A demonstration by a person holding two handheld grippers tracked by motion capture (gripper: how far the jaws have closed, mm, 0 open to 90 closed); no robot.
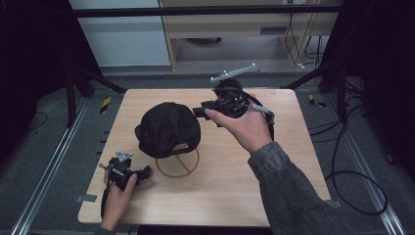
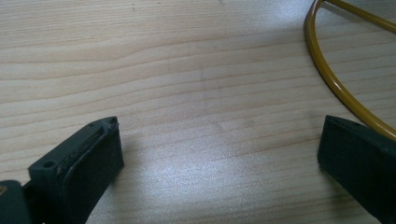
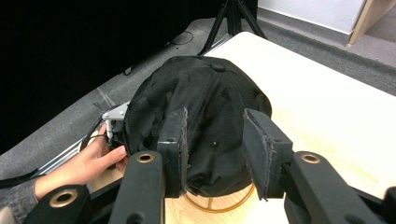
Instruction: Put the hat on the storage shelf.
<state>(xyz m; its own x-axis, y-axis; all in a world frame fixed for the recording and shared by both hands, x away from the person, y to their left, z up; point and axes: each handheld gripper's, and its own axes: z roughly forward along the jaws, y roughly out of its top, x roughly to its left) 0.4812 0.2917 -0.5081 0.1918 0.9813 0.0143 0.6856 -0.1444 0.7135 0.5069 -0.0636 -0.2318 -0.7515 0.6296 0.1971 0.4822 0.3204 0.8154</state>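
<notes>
Black mesh baseball cap (image 1: pixel 167 128) sits on yellow wire ring stand (image 1: pixel 177 164) | right gripper (image 3: pixel 214 149) half-open, empty, hovering beside it: close squarely on fabric | left gripper (image 2: pixel 219 154) wide, empty, on table.

Black cap (image 1: pixel 167 128) on yellow stand (image 1: pixel 178 164)

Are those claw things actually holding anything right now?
No. The right gripper hovers open beside the black cap; the left gripper rests open on the table.
</notes>
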